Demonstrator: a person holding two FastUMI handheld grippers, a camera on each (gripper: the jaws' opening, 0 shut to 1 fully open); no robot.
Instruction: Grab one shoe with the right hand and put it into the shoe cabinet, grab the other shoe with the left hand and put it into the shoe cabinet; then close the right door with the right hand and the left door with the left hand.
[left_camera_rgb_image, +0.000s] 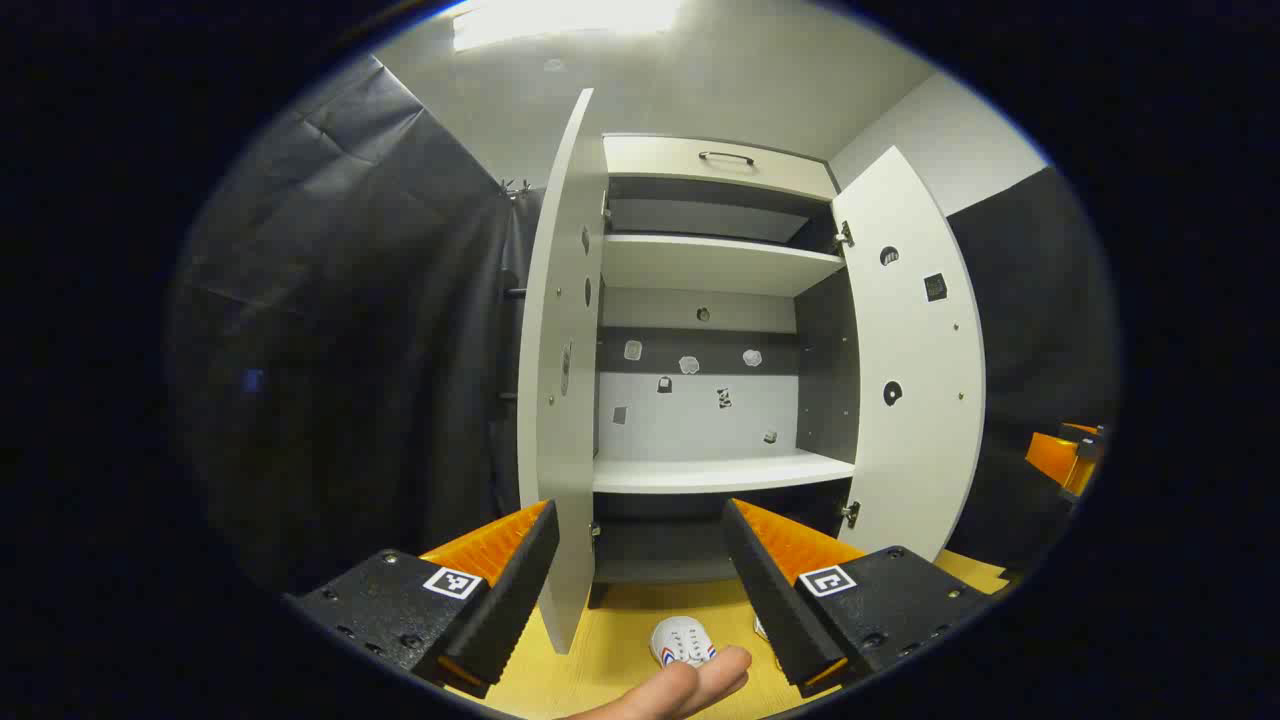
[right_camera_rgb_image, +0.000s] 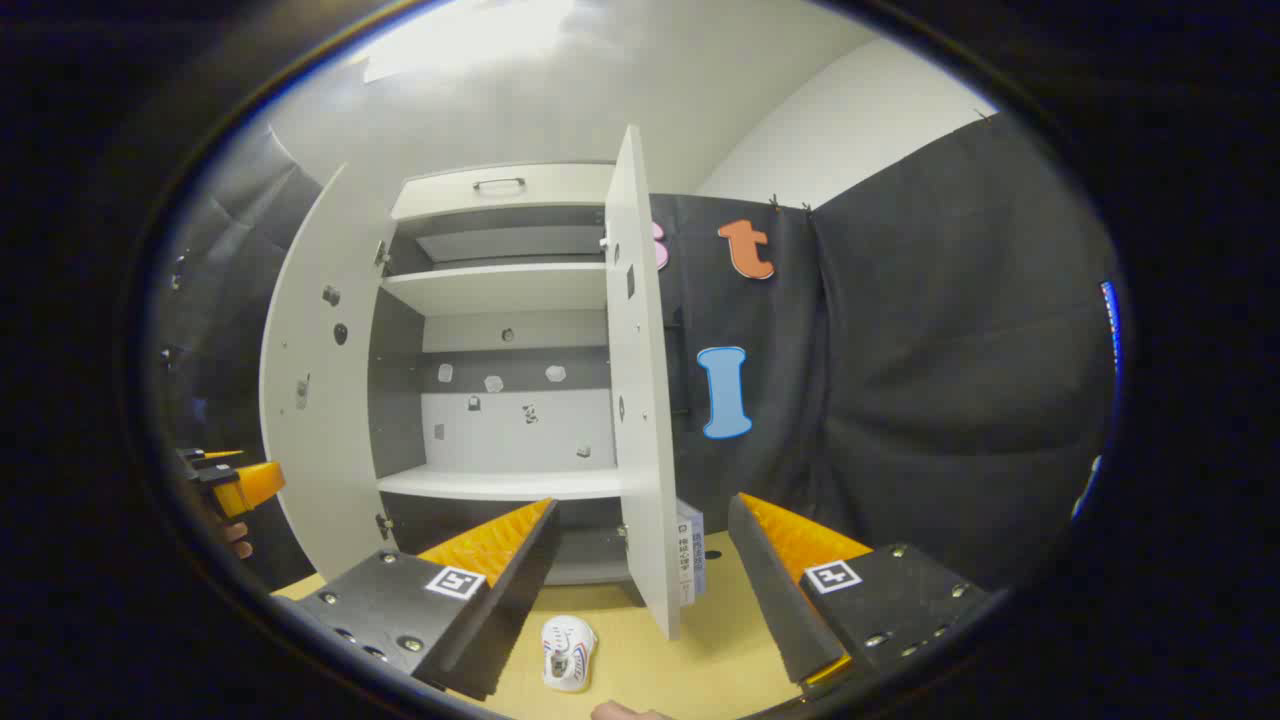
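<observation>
Both claws spread, pinching nothing; left claw (left_camera_rgb_image: 640, 590) and right claw (right_camera_rgb_image: 640, 590) both face the open shoe cabinet (left_camera_rgb_image: 715, 470); left door (left_camera_rgb_image: 560, 400) and right door (right_camera_rgb_image: 640, 400) stand open, shelves bare; one white shoe (right_camera_rgb_image: 567, 652) lies on the yellow floor (right_camera_rgb_image: 720, 660) just in front of the cabinet, near the right door's foot; the same or its pair (left_camera_rgb_image: 682, 640) lies low in the left gripper view, second shoe not clearly told apart; looks light, soft upper, stiff sole; probably best pinched across the heel collar or side wall; no shoe shelved yet.
</observation>
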